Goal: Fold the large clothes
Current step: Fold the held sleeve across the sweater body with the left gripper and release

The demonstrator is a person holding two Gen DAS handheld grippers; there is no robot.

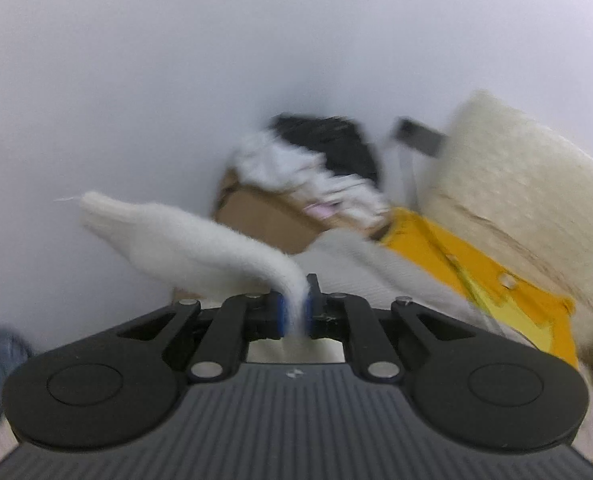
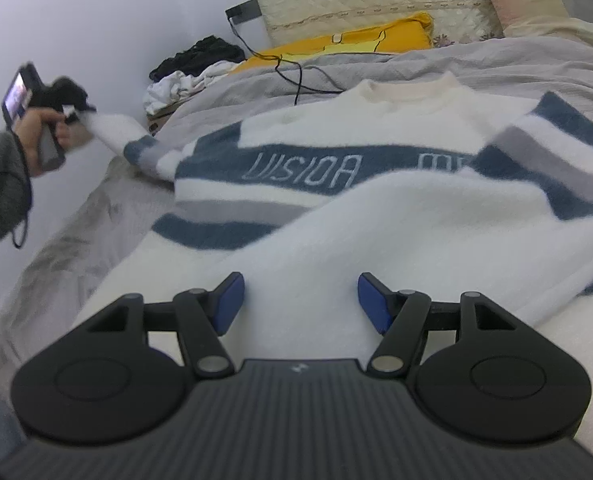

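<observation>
My left gripper [image 1: 295, 312] pinches the white sleeve [image 1: 184, 248] of the striped sweater [image 2: 336, 184], lifted off the bed [image 2: 416, 64]. The sweater lies flat, collar pointing away toward the headboard. My right gripper [image 2: 300, 300] hovers open above it.

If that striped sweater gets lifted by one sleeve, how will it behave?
Probably floppy: the sleeve droops beyond the left hand-held gripper pinching it. The fuzzy knit likely grips well rather than slipping. The sweater would probably trail and drag across the grey bedsheet.
</observation>
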